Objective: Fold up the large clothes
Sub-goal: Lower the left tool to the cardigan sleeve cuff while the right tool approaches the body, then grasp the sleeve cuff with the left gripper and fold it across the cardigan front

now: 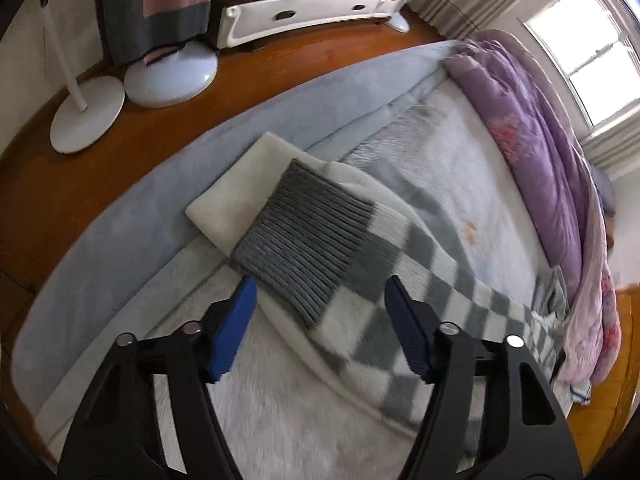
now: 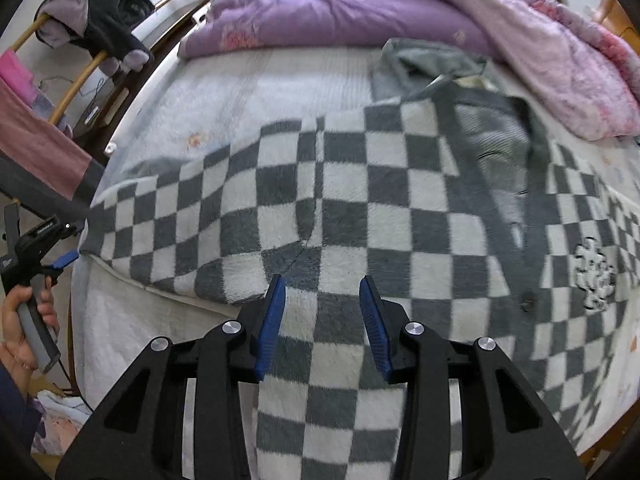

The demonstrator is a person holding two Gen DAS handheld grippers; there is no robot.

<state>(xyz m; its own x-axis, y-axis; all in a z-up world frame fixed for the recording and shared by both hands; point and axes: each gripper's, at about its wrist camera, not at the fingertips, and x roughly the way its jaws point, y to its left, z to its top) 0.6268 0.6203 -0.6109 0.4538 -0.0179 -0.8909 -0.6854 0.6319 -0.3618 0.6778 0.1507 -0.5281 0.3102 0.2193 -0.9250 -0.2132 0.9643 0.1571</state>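
The wide bed [image 2: 224,92] with its pale fluffy cover is carrying everything here, and its softness is the first hazard: a pinch aimed at the garment is likely taking up the cover beneath it too, so a lift would be dragging bedding along. The heaped purple and pink floral quilt [image 2: 360,4] is lying along the far side, and a rumpled grey-green cloth [image 2: 420,62] is sitting just beside the garment's collar end, so any pull toward that side is risking a snag or a bunched fold. The task's thing, the large grey-and-white checkered fleece cardigan [image 2: 360,208], is lying spread across the bed with its ribbed grey cuff and sleeve [image 1: 304,236] reaching toward the bed's edge. The right gripper [image 2: 322,284] is hovering over the checkered cloth near the garment's near edge, its jaws standing apart with nothing pinched between them; closing there may be catching only one layer, leaving the fold crooked. The left gripper [image 1: 320,288] is poised just short of the ribbed cuff, jaws likewise apart and empty. Both views are blurring slightly, and a hasty closure could be missing the hem altogether.
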